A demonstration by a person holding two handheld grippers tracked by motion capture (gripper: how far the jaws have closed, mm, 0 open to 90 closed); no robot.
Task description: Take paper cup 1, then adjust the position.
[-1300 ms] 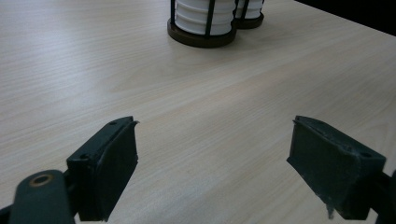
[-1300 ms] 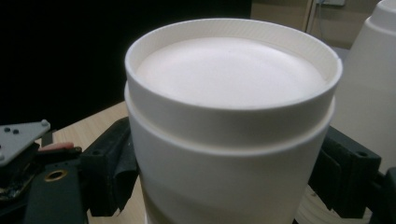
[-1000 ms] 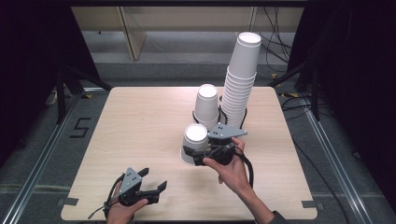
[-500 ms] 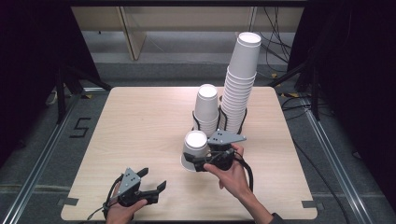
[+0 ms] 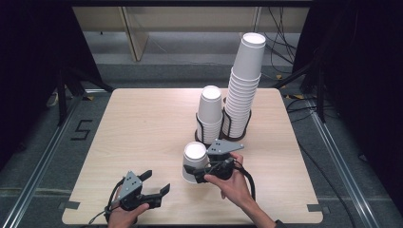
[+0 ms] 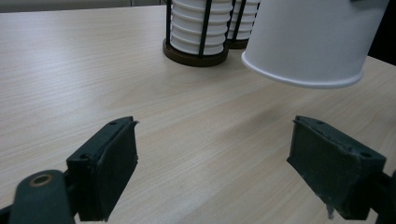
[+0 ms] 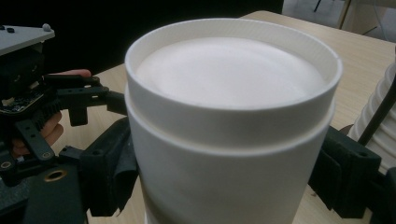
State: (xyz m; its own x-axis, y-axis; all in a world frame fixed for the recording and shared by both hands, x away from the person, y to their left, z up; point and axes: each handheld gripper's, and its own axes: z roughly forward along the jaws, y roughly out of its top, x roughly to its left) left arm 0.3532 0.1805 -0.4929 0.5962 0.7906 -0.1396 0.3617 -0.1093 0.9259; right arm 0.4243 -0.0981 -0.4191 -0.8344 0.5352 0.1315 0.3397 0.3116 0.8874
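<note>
The pale wooden counter (image 5: 142, 123) shows a fine straight grain under a smooth matt finish, with a faint sheen. The upside-down white paper cup (image 5: 195, 162) is matt – its base rim looks finely ribbed in the right gripper view, its rolled lip smooth in the left gripper view. The tall stack of white paper cups (image 5: 243, 90) and the shorter stack (image 5: 209, 113) look equally matt, held in dark wire racks (image 5: 227, 124) of thin metal rods. The black fingers (image 6: 105, 173) of the left gripper (image 5: 153, 184) look like matt plastic – slightly rough, scuffed at the edges.
</note>
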